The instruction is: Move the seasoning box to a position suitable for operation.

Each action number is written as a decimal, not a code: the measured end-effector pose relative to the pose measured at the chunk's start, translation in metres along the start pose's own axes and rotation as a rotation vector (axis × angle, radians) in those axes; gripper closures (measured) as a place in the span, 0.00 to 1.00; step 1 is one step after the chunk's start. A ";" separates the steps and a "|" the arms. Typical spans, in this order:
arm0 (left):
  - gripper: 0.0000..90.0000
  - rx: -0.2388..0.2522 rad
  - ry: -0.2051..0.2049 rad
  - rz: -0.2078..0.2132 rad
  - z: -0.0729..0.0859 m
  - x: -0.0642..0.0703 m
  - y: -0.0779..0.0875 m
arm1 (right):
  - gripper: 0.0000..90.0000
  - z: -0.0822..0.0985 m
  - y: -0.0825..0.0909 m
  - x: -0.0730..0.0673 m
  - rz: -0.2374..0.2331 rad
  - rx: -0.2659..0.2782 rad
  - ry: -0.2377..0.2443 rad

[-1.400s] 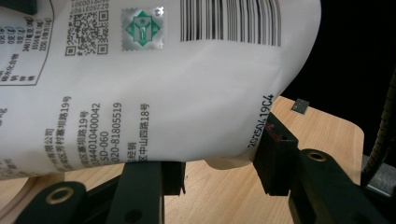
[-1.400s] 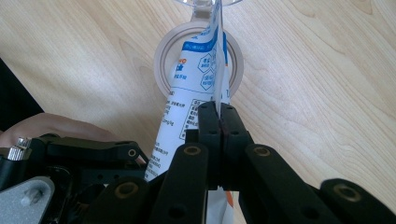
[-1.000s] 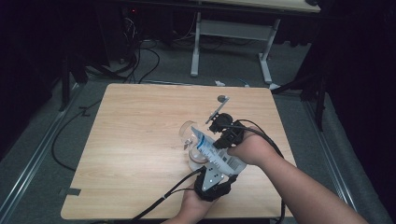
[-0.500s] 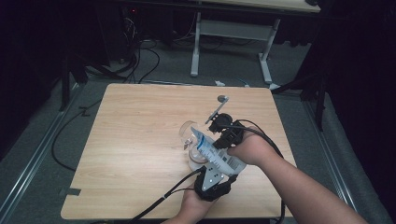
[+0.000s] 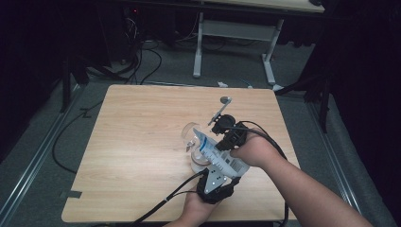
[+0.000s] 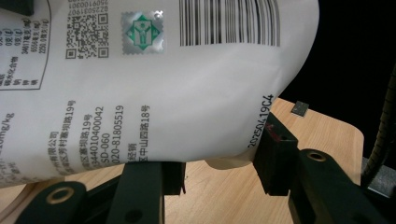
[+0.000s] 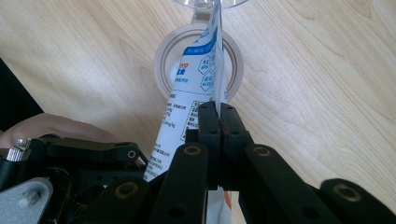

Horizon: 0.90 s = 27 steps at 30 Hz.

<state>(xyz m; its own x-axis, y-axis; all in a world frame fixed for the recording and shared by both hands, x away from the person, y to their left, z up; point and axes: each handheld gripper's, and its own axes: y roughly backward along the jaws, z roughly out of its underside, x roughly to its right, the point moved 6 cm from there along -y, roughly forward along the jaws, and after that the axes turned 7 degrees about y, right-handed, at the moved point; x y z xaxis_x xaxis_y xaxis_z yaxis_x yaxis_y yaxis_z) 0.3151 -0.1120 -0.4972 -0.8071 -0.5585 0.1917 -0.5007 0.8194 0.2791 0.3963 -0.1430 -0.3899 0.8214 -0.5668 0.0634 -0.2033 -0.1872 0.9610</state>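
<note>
A white pouch (image 5: 213, 150) with blue print and black text is held tilted above the table, between both grippers. My right gripper (image 7: 218, 112) is shut on the pouch's (image 7: 187, 93) thin edge, and in the high view it (image 5: 226, 138) sits at the pouch's far side. The pouch's (image 6: 163, 84) bulging bottom lies between the jaws of my left gripper (image 6: 219, 163), which press on it from both sides; this gripper (image 5: 216, 178) comes in from the near edge. Below the pouch are a pale round ring (image 7: 163, 60) and a clear glass vessel (image 5: 191, 134).
A metal scoop with a round head (image 5: 220, 109) lies on the wooden table (image 5: 132, 142) beyond the right gripper. Black cables (image 5: 161, 205) trail off the near edge. Another table's legs (image 5: 198, 42) and floor cables stand behind.
</note>
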 end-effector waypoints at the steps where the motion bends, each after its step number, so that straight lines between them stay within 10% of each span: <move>1: 0.66 0.000 -0.001 0.000 0.000 0.000 0.000 | 1.00 0.000 0.000 0.000 -0.002 -0.001 0.001; 27: 0.66 0.007 0.004 0.002 -0.002 0.000 0.000 | 1.00 -0.001 0.002 0.000 -0.001 0.005 0.001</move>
<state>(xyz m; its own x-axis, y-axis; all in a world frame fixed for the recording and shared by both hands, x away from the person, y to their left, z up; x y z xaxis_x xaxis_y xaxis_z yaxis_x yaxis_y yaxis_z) 0.3158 -0.1118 -0.4952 -0.8069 -0.5571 0.1964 -0.5009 0.8215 0.2725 0.3963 -0.1418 -0.3879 0.8220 -0.5660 0.0629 -0.2053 -0.1914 0.9598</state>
